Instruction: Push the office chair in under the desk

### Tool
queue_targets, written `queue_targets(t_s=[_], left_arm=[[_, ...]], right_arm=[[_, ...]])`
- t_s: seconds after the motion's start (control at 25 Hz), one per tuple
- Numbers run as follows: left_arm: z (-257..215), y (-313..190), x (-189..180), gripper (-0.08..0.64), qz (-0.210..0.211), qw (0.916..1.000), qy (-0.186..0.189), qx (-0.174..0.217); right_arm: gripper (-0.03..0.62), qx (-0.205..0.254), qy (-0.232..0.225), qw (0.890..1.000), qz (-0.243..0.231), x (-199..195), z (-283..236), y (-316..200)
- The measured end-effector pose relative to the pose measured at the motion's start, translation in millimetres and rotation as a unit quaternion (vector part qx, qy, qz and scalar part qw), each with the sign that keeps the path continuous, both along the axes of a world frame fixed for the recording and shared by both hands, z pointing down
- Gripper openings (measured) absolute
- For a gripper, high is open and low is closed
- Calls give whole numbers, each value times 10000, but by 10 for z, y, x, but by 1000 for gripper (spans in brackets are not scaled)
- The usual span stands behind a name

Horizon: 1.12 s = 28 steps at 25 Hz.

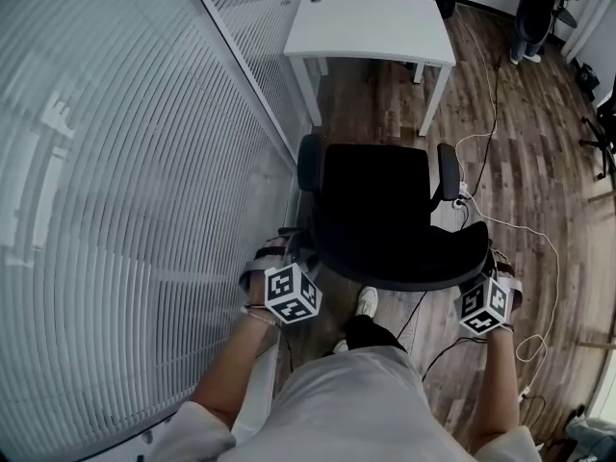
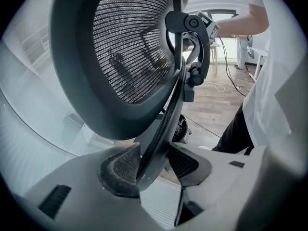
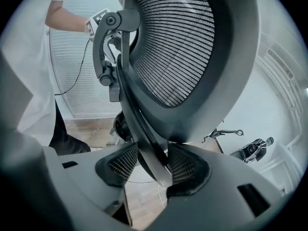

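On the floor (image 1: pixel 375 99), just short of the surface (image 1: pixel 371 27), stands the office chair (image 1: pixel 385 210).
Left hand-held gripper (image 2: pixel 154 165) and right hand-held gripper (image 3: pixel 151 165) each pinch a backrest (image 1: pixel 404 272) edge (one per side), likely to roll it straight.

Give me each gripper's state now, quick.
Left gripper: shut on the chair, at its back frame.
Right gripper: shut on the chair's back frame too.

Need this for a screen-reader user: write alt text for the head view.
A person stands behind a black office chair, with the left tool and right tool clamped on its backrest edges. A white desk stands ahead, the chair not yet under it.
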State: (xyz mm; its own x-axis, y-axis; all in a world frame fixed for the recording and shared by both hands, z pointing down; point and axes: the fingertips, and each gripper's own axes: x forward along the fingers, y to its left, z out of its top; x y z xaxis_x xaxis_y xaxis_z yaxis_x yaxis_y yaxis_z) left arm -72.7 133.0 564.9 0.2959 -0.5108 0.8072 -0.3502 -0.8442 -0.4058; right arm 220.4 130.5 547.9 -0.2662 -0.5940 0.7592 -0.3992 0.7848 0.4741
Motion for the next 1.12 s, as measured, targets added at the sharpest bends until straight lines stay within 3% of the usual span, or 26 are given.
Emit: queue_targets(t_s=[1.12], left_arm=[[55,-1272,19,201,-427,9990,-102,-68]], right_arm=[[202,-21,-59,9996,-280,24,52,-1431]])
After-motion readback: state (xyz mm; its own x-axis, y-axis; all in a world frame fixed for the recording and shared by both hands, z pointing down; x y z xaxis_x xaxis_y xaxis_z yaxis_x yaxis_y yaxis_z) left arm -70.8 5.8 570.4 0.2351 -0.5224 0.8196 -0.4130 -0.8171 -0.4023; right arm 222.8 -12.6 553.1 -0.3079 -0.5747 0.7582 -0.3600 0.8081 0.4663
